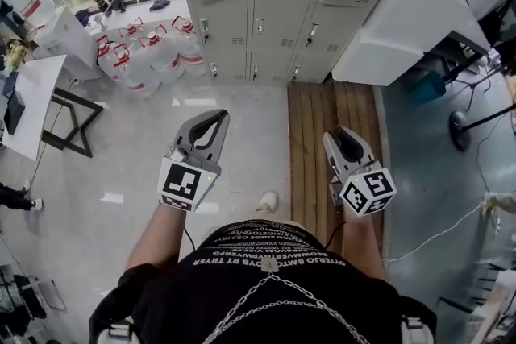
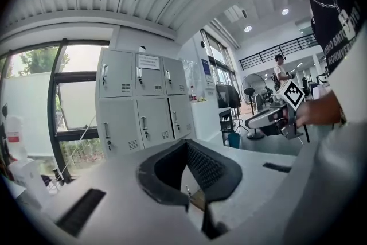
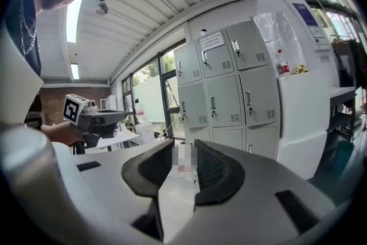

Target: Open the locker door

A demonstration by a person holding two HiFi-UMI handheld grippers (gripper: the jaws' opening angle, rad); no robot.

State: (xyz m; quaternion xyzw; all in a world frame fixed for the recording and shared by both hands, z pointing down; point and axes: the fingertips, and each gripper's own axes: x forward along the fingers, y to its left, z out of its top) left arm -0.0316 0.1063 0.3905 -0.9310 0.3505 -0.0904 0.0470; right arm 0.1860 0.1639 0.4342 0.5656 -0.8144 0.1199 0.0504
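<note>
A bank of grey metal lockers [image 1: 266, 4] stands ahead, three columns wide, every door closed with its handle showing. The lockers [image 2: 140, 103] also appear in the left gripper view, and the lockers [image 3: 226, 89] in the right gripper view, well beyond the jaws. My left gripper [image 1: 219, 117] hovers over the pale floor, far short of the doors. Its tips meet, and the left gripper [image 2: 184, 145] holds nothing. My right gripper [image 1: 342, 134] hangs over the wooden strip, equally far from the lockers. The right gripper [image 3: 183, 151] stands open with an empty gap between its pads.
Several water jugs [image 1: 149, 52] crowd the floor left of the lockers. A white cabinet [image 1: 403, 20] juts out on their right. Wooden planking [image 1: 318, 117] runs toward the lockers. A white folding table [image 1: 36, 105] stands far left. A shoe [image 1: 268, 201] shows below.
</note>
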